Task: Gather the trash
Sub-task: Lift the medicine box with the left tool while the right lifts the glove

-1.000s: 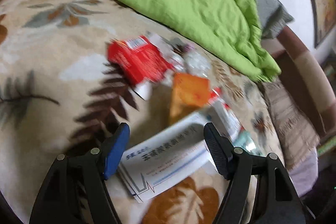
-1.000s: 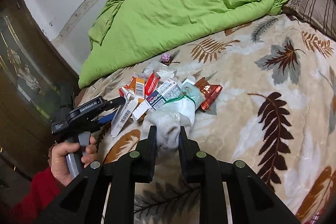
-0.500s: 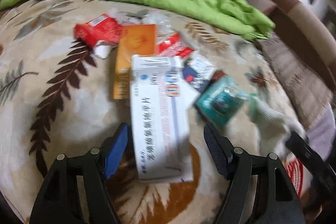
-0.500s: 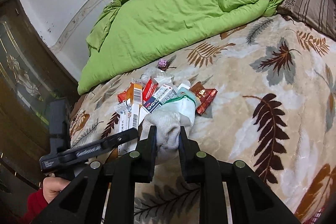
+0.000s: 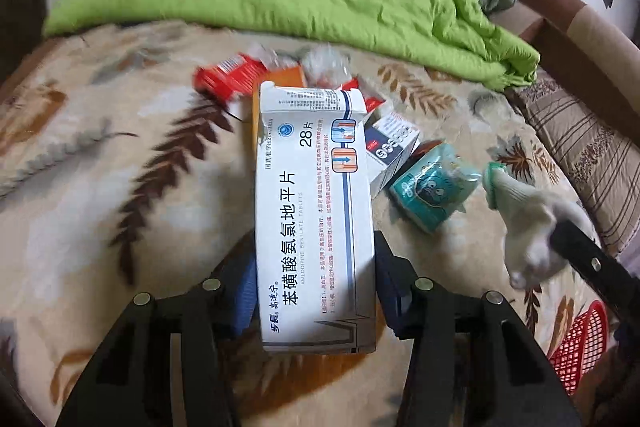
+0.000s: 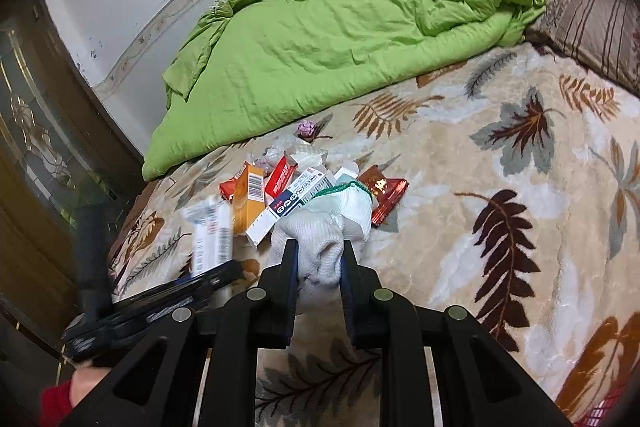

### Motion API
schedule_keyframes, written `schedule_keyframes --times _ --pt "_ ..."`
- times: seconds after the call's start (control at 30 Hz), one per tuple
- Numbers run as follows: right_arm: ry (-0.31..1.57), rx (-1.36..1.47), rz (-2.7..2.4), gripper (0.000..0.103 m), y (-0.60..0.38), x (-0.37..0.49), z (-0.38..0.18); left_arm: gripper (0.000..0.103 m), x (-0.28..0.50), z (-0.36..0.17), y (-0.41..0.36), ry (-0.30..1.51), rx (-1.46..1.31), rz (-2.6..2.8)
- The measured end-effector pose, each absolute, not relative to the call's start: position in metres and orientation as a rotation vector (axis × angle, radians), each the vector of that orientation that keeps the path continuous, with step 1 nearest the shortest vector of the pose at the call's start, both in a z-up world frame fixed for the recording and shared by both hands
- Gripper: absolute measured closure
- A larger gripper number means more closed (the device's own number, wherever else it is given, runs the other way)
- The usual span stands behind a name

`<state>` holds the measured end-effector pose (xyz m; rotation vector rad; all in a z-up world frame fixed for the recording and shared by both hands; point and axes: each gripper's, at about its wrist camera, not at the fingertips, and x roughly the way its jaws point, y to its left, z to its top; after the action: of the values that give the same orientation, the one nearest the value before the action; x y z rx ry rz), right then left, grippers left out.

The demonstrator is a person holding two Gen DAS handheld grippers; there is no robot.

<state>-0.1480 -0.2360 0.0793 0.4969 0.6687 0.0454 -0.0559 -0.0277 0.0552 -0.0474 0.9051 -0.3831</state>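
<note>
Left gripper fingers have just closed partway, clamping a flat white cardboard box. Right gripper fingers pinch a soft knit glove narrowly

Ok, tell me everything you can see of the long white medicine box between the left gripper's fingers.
The white medicine box is a long, flat cardboard carton printed with blue Chinese lettering, a blue stripe and small orange-and-blue diagrams. Its far end flap stands open. It lies lengthwise between the left gripper's blue-padded fingers, whose jaws have just been closing and now sit against both long edges. Its far end overlaps an orange box in the trash pile on the leaf-patterned blanket.
</note>
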Motion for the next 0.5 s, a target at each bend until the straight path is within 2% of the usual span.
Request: schedule_keyframes --times 0.2,0.5 --pt "0.650 0.409 0.052 0.083 -0.219 -0.150 0.086 0.053 -0.097 0.072 -0.022 0.758 -0.025 -0.288" --pt "0.670 0.417 0.045 0.082 -0.221 -0.145 0.082 0.053 -0.096 0.070 -0.020 0.720 -0.009 -0.246"
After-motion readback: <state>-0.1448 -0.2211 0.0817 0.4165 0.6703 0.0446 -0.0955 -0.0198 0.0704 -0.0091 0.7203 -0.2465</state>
